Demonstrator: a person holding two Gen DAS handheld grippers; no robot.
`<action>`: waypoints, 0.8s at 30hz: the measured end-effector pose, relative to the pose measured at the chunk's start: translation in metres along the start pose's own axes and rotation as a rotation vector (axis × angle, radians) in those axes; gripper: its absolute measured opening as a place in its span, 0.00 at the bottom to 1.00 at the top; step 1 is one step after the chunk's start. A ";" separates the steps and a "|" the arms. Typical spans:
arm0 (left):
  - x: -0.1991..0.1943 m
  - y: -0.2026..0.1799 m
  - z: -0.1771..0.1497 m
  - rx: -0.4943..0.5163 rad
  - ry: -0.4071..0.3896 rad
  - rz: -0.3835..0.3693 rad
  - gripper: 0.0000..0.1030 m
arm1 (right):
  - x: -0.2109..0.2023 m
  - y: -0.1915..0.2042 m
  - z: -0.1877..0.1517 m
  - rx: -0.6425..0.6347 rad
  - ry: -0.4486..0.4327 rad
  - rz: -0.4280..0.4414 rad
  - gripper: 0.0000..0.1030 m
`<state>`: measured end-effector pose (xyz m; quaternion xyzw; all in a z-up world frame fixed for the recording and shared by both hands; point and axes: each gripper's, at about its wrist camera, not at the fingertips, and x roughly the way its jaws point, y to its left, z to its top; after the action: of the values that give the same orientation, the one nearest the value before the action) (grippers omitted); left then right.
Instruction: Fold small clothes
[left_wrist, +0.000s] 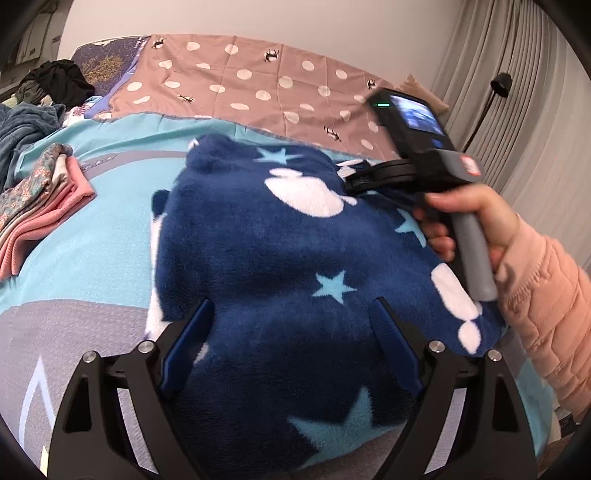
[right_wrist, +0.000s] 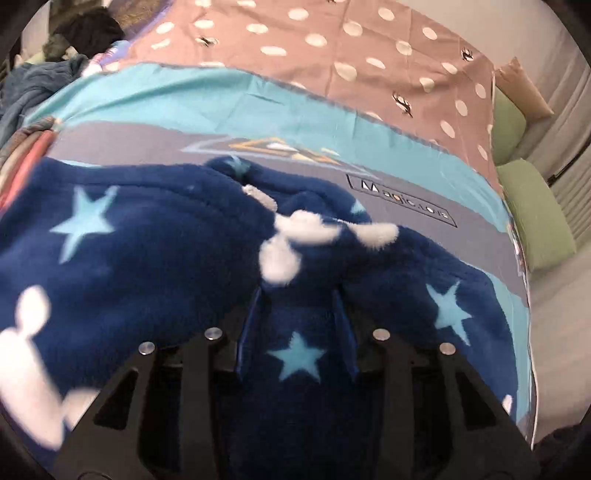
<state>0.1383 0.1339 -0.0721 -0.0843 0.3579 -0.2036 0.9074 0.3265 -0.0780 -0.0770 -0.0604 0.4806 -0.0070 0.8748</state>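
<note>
A navy fleece garment with light-blue stars and white shapes lies bunched on the bed; it also fills the right wrist view. My left gripper is open, its blue fingers spread wide just over the garment's near part. My right gripper has its fingers partly closed with a fold of the fleece between them; whether they pinch it I cannot tell. In the left wrist view the right gripper reaches the garment's far right edge, held by a hand in a pink sleeve.
The bed has a turquoise and grey cover and a pink dotted sheet behind. Folded pink and floral clothes lie at the left, with a pile of dark clothes beyond. Green pillows and curtains stand at the right.
</note>
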 end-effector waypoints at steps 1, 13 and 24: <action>-0.008 0.003 0.000 -0.013 -0.012 -0.019 0.85 | -0.017 -0.011 -0.006 0.051 -0.021 0.084 0.40; -0.095 0.103 -0.015 -0.339 -0.135 0.111 0.84 | -0.160 0.130 -0.184 -0.641 -0.195 0.315 0.62; -0.078 0.127 -0.014 -0.376 -0.094 0.000 0.85 | -0.128 0.220 -0.206 -0.830 -0.333 -0.004 0.75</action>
<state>0.1167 0.2818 -0.0723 -0.2617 0.3466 -0.1292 0.8915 0.0743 0.1287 -0.1039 -0.4076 0.2953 0.1944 0.8419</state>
